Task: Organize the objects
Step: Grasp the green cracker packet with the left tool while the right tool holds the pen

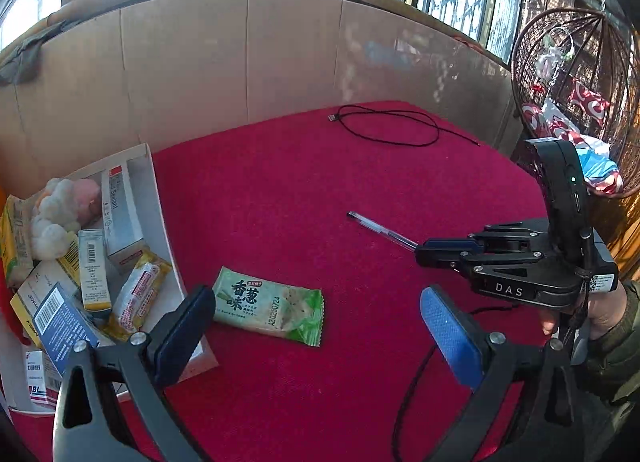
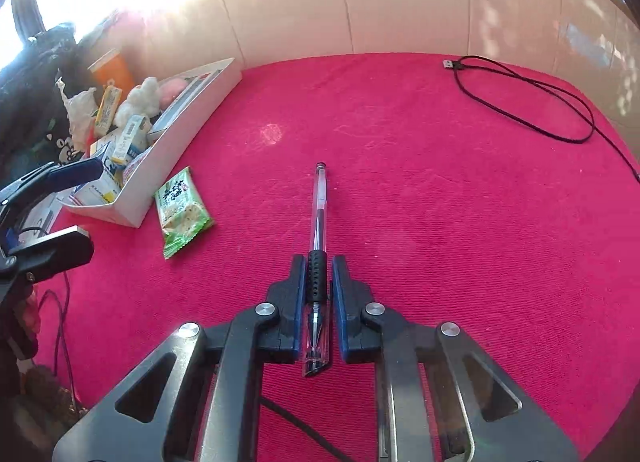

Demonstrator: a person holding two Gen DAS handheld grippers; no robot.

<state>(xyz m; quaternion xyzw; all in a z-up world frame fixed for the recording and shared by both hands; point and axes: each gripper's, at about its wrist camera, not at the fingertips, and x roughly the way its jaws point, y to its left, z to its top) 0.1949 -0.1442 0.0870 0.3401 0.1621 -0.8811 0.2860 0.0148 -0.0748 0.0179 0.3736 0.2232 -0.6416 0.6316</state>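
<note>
A clear pen (image 2: 319,218) with a black grip lies on the red cloth (image 2: 400,182); it also shows in the left wrist view (image 1: 380,229). My right gripper (image 2: 317,262) straddles the pen's grip end, jaws nearly closed, thin gaps on both sides. In the left wrist view the right gripper (image 1: 424,252) sits at the pen's end. My left gripper (image 1: 316,322) is open and empty above a green snack packet (image 1: 268,307), which also shows in the right wrist view (image 2: 181,211). A white box (image 1: 160,214) of items stands at left.
The white box (image 2: 180,142) holds several small cartons, a yellow snack bar (image 1: 138,294) and a plush toy (image 1: 60,214). A black USB cable (image 1: 388,126) lies at the cloth's far side. A cardboard wall (image 1: 240,62) backs the cloth. A wicker hanging chair (image 1: 576,94) stands at right.
</note>
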